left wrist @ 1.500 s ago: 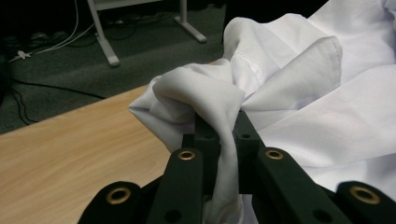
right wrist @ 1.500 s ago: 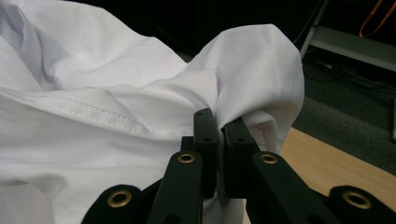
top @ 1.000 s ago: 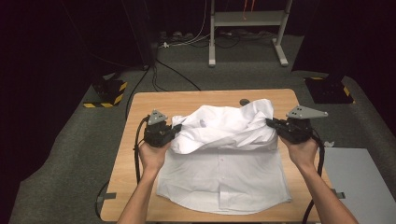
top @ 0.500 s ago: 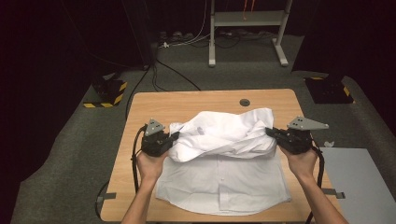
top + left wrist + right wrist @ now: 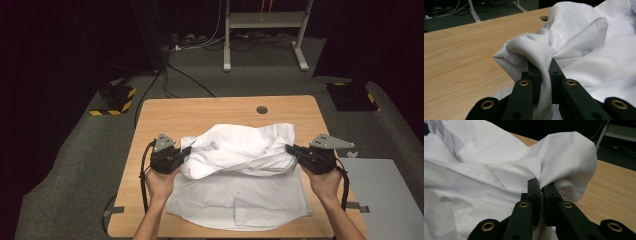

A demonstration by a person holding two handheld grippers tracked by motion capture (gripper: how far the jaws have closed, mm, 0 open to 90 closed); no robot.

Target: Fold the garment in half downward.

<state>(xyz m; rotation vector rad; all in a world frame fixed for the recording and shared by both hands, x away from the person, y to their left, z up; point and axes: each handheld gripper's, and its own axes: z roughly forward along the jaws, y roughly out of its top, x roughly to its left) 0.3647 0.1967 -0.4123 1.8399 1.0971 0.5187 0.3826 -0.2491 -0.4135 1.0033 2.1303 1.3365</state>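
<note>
Both grippers, the left gripper (image 5: 186, 150) and the right gripper (image 5: 291, 149), were clamped on the white shirt (image 5: 240, 195) and had carried its far half toward the near edge of the desk (image 5: 200, 107), lower than a second earlier; the fold appeared roughly half laid.

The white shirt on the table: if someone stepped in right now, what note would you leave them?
Left gripper: shut on the shirt at its left side.
Right gripper: shut on the shirt at its right side.
Shirt: front part flat on the table, far part lifted and bunched over it.
Done: both sides gripped, fold begun.
Left: probably lay the raised part down and smooth it.
</note>
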